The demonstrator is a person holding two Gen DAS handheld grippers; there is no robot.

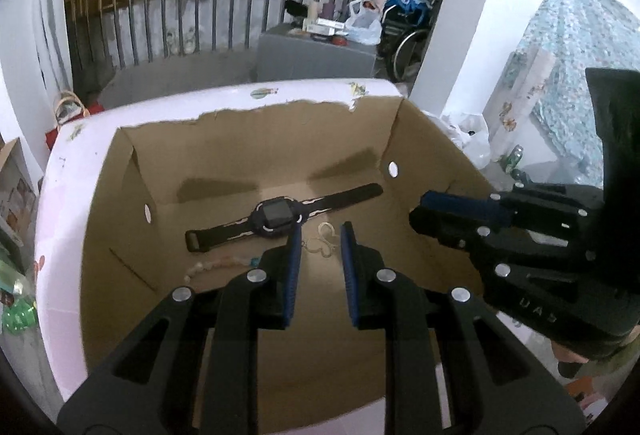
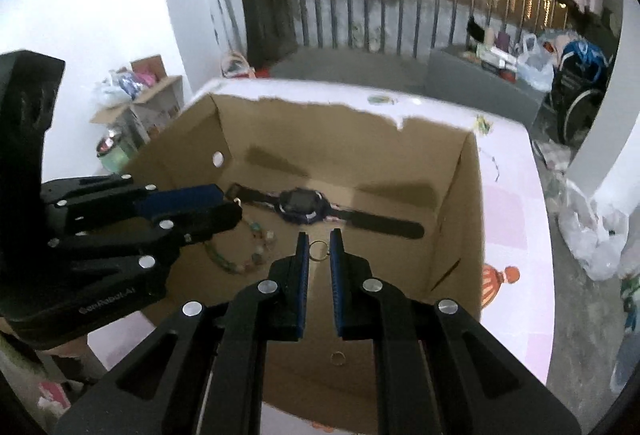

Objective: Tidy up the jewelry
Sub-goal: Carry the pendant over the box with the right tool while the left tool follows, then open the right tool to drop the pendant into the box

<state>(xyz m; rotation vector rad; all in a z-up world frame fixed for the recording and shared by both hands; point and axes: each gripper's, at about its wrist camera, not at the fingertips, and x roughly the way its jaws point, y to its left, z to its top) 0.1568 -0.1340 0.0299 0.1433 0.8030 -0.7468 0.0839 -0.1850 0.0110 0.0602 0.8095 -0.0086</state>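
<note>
Pinched the ring (image 2: 319, 250) in the right tongs (image 2: 319, 235) over the box (image 2: 360, 163), watch (image 2: 304, 211) just beyond the tips, left tongs (image 1: 319, 231) slightly apart, grip unclear; needed even squeeze, slow lowering before release.

A desk (image 2: 516, 203) with a pale pink and white patterned cover carries an open cardboard box (image 1: 424, 139), its far rim torn ragged. The box takes up most of the surface; the cover shows along its far edge and both sides. On the box floor lie a dark wristwatch (image 1: 276, 217) stretched flat, a beaded bracelet (image 2: 244, 255) near it, a thin chain with a pale pendant (image 1: 324, 239), and a small ring (image 2: 338, 358) well apart toward the near side.
</note>
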